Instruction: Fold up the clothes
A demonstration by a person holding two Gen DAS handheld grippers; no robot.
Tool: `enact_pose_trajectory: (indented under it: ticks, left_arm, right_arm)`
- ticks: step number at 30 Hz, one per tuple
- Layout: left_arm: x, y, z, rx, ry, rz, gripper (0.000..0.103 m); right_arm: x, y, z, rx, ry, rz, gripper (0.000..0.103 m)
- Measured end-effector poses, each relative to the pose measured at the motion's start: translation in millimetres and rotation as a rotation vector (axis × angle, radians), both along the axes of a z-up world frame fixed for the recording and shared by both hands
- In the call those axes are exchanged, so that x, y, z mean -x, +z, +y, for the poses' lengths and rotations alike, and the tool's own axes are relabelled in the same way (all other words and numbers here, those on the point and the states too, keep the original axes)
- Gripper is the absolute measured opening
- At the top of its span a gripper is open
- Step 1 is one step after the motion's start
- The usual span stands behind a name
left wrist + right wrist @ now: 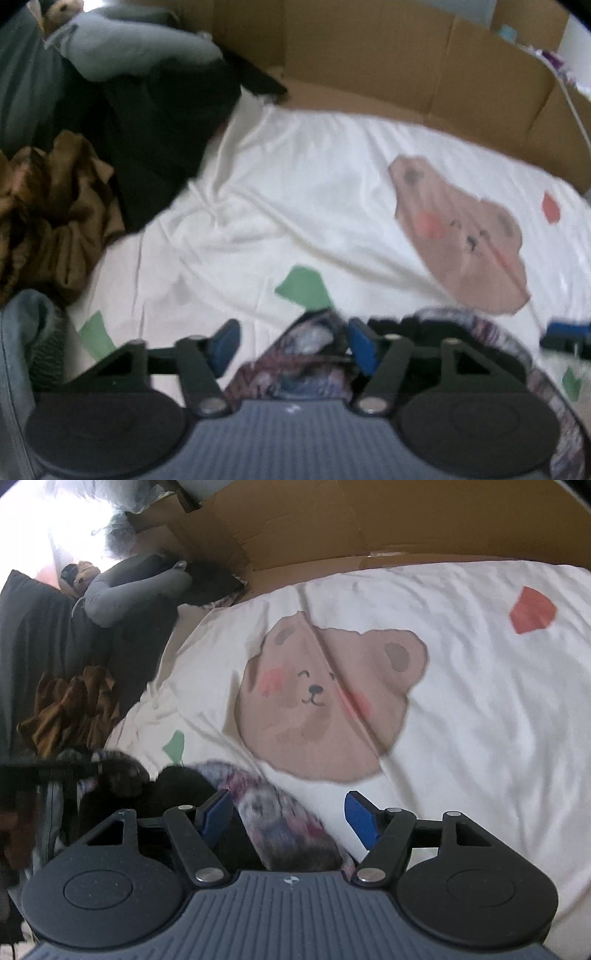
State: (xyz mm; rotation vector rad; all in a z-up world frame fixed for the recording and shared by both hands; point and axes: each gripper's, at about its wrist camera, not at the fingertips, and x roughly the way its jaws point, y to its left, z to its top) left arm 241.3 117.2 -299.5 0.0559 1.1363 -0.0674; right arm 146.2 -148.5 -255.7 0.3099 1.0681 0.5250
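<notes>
A patterned purple, white and dark garment (306,354) lies bunched on the white bear-print sheet (314,192), right under my left gripper (291,341). The left jaws stand open with the cloth between and below them. In the right wrist view the same garment (280,812) lies between the open jaws of my right gripper (290,814), also on the sheet (480,720). The right gripper's blue tip shows at the right edge of the left wrist view (565,330). Whether either gripper touches the cloth I cannot tell.
A pile of clothes lies at the left: a brown garment (59,210), black cloth (159,147), a grey-blue piece (136,48) and denim (26,350). Cardboard walls (406,62) stand behind the bed. The pile also shows in the right wrist view (74,705).
</notes>
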Motion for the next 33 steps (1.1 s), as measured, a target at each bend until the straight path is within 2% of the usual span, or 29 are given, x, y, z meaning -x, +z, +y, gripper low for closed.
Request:
enact_pose_trajectory:
  ticks: [2,5,12,17,23,30,33]
  left_arm:
    - [3,-3,8,0.003,0.008,0.017,0.029]
    - [13,1,28,0.006,0.039,0.023,0.019]
    - [52,14,79,0.011,0.174,0.043,0.016]
    - [81,17,104,0.000,0.251,0.064,0.015]
    - [107,14,121,-0.021,0.296,0.112,0.015]
    - [133,-2,131,-0.029,0.357,0.183,0.015]
    - [143,-7,126,-0.084,0.317,0.230,0.021]
  right_arm:
    - [-9,-3,11,0.005,0.016,-0.003,0.067]
    - [-15,-7,23,0.018,0.038,0.000,0.067]
    - [-24,-17,49,0.049,0.087,0.010,0.067]
    - [-23,-25,57,0.067,0.114,0.049,0.067]
    - [-15,-30,63,0.105,0.176,0.051,0.067]
    - [-10,-30,63,0.116,0.198,0.044,0.067]
    - [-5,-30,61,0.125,0.207,0.040,0.067]
